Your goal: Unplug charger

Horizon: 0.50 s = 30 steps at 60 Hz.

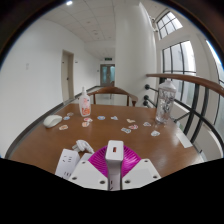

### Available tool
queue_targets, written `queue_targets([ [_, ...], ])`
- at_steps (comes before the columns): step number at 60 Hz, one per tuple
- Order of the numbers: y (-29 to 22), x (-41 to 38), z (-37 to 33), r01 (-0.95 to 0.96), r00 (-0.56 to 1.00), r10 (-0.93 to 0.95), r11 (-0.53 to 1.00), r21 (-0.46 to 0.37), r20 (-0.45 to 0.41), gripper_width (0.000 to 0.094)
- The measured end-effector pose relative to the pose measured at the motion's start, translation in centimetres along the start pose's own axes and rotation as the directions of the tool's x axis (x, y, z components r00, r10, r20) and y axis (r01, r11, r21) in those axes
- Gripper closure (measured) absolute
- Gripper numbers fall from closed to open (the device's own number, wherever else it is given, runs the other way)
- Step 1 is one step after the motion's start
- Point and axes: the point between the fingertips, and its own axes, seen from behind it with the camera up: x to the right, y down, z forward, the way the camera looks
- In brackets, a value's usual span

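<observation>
My gripper (113,165) is shut on a white charger block (113,155). The block stands upright between the two magenta pads (96,163), which press on both of its sides. A white power strip (67,161) lies on the wooden table just left of the fingers, with a white cable (83,146) curling beside it. The charger is apart from the strip, to its right. The charger's lower end and prongs are hidden between the fingers.
The round brown table (60,138) carries several small scattered items (128,122) beyond the fingers, a pink-and-white bottle (85,103), a clear container (165,100) and a white object (52,121). Chair backs (190,85) ring the table; windows are on the right.
</observation>
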Motion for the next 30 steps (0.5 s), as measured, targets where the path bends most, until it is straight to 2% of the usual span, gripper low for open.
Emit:
queue_targets([
  [6,-0.08,-0.22,0.19,-0.014,1.000,0.014,1.000,0.007,0.017,0.0870],
  [30,-0.66,0.06,0.12,-0.017,1.000,0.017,1.000,0.025,-0.015,0.0874],
])
